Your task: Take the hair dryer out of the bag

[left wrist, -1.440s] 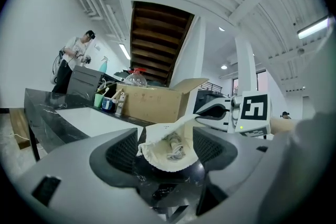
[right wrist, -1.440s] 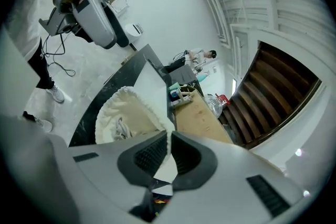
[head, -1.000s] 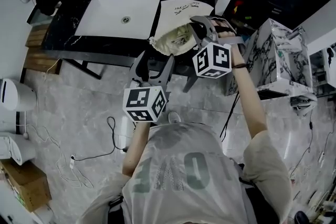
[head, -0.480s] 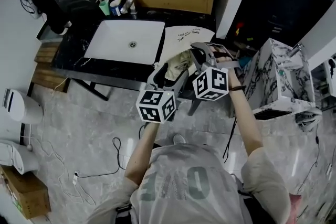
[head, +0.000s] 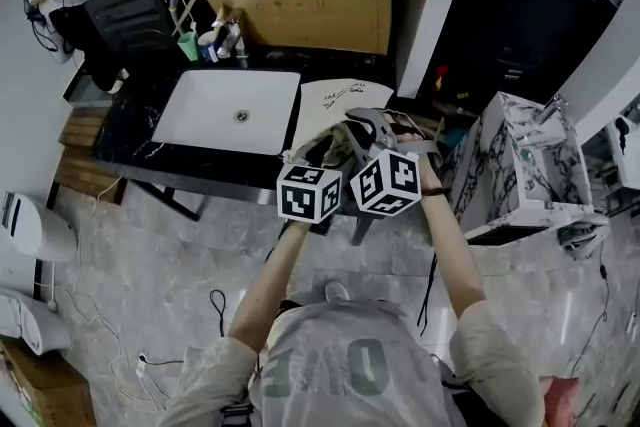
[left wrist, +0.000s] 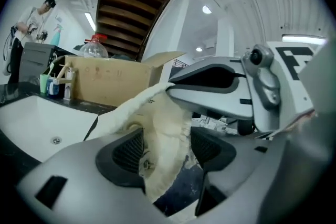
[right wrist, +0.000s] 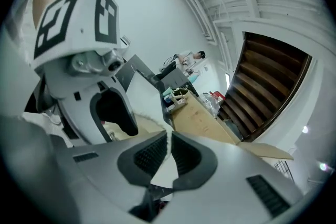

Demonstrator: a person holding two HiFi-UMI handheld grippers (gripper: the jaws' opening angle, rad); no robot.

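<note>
Now, at the left of the head view sits the white sink (head: 235, 110), sunk into the dark bench (head: 125, 125) and playing no part in this. Just right of it, on that same bench, lies the cream bag (head: 340, 100), its mouth turned toward the lower part of the frame, and both tools have crowded in on that mouth.

The left gripper (left wrist: 167, 148) comes first. Its jaws are apart, with the puckered cream rim of the bag standing between the pads but not pinched, as far as its own view shows. That reads like a tool set to reach in, or to take its own side of the rim.

Right beside it, the right gripper (right wrist: 169, 150) does the anchoring. Its jaws are closed on a thin flat edge of the bag's cloth, lifting that side to hold the opening wide.

And the hair dryer? No view shows it; my call is that it's inside the bag, under the folds. So the job looks early: one side of the mouth is pinned, the other tool is free, and the dryer is not yet out.
</note>
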